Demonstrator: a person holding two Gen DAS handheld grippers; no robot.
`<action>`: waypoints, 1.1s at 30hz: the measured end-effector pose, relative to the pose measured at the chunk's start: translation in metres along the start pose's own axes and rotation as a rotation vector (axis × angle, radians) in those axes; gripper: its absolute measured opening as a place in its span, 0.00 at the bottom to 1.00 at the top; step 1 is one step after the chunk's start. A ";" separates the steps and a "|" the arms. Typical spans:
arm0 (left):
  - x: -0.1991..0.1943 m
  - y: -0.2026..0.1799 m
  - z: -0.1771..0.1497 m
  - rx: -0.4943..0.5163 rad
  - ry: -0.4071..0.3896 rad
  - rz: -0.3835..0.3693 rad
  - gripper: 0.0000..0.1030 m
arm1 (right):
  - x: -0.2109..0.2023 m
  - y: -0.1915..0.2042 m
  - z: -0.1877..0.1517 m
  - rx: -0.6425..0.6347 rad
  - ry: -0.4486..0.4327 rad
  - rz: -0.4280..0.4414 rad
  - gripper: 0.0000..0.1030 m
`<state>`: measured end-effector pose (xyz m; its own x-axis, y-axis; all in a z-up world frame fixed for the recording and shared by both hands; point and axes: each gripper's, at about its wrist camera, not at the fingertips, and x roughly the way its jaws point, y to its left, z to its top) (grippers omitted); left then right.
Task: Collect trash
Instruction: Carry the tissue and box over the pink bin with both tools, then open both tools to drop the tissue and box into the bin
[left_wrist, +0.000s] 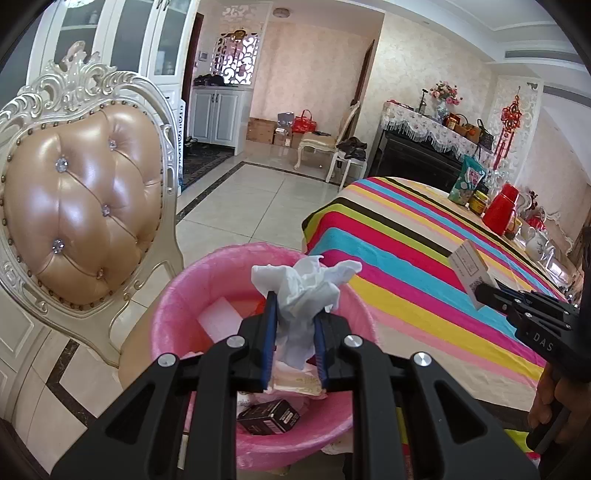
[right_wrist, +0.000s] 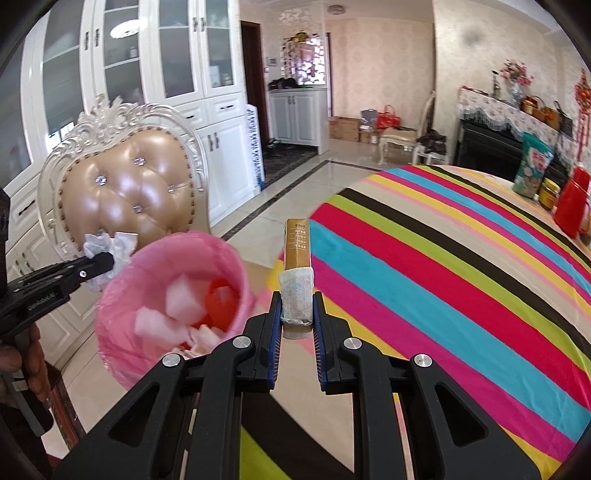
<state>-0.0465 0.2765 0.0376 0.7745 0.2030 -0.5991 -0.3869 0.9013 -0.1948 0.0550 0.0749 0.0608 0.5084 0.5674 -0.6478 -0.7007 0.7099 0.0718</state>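
Left wrist view. My left gripper (left_wrist: 295, 314) is closed on a crumpled white tissue (left_wrist: 306, 291); the pads pinch its lower part and most of the wad blooms out above the fingertips at frame centre. Directly beneath sits the bin with its pink liner (left_wrist: 177, 295), with white scraps and a dark little box (left_wrist: 267, 415) already inside. I judge the tissue very light, soft and compressible: it cannot break, but it may cling to the pads when I let go, so a full opening should serve better than a slight one. At right edge, the right gripper (left_wrist: 480, 295) carries a small carton (left_wrist: 469, 269) above the striped tablecloth (left_wrist: 406, 240).

Right wrist view. The right gripper's jaws are closed on the carton's near end (right_wrist: 297, 295), white-labelled there, its gold-brown length pointing away up the middle of the frame. I judge it light, stiff and probably hollow; the sides would dent under hard squeezing. Held at one end it could pivot, so a grip nearer the middle would be steadier. The bin lies lower left of the carton, not yet under it. The left gripper (right_wrist: 107, 264) with the tissue shows at mid-left, before a padded chair (right_wrist: 129, 192).
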 end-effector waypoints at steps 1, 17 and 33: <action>0.000 0.002 0.000 -0.002 -0.001 0.003 0.18 | 0.002 0.005 0.002 -0.006 0.004 0.012 0.15; -0.005 0.033 -0.003 -0.056 -0.009 0.044 0.18 | 0.045 0.069 0.009 -0.109 0.094 0.163 0.15; -0.001 0.050 0.001 -0.103 -0.011 0.035 0.42 | 0.067 0.089 0.014 -0.145 0.135 0.218 0.18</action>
<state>-0.0658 0.3216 0.0297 0.7648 0.2390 -0.5983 -0.4630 0.8496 -0.2526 0.0334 0.1819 0.0344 0.2735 0.6320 -0.7251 -0.8553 0.5047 0.1173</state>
